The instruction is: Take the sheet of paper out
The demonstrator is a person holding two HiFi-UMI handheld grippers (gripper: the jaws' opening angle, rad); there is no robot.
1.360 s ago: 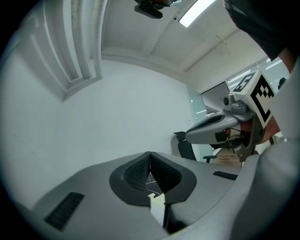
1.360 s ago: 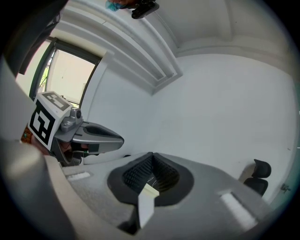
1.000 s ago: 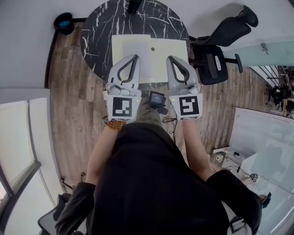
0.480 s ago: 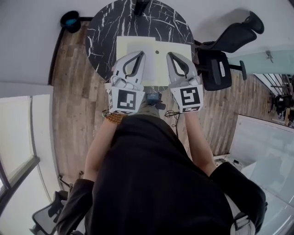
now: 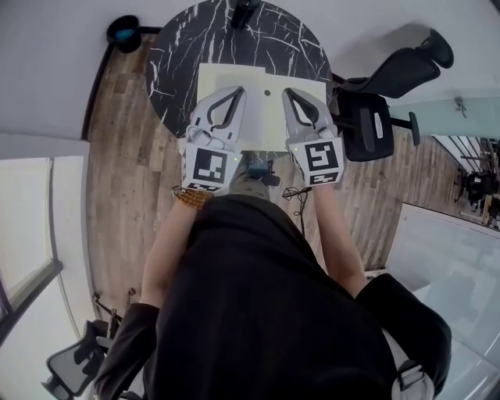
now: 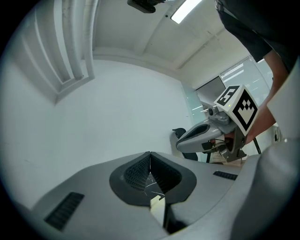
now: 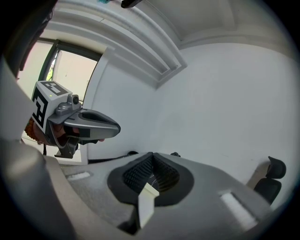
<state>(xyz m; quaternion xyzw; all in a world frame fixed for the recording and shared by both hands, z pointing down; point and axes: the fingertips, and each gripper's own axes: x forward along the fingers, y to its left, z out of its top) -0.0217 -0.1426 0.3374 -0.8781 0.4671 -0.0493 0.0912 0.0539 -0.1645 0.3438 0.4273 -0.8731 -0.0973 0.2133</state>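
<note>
Sheet of paper [image 5: 262, 117] seen lying flat on round black marble table [image 5: 172, 70]. Left gripper [image 5: 237, 91] and right gripper [image 5: 287, 92] held over it, jaws pressed together, nothing clamped.

- Round table [image 5: 168, 78]: left and far portions of top bare, passage open.
- Flat folder [image 5: 212, 78] covers centre, lies level with top.
- Dark object [image 5: 244, 8] stands at far rim.
- Open lane between left gripper [image 5: 238, 91] and right gripper [image 5: 287, 92].
- Office chair [image 5: 375, 109] just beside right rim: blocks right-side approach.
- Wooden floor [image 5: 117, 133] left of table open; black round container [image 5: 123, 31] stands on it near far-left rim.
</note>
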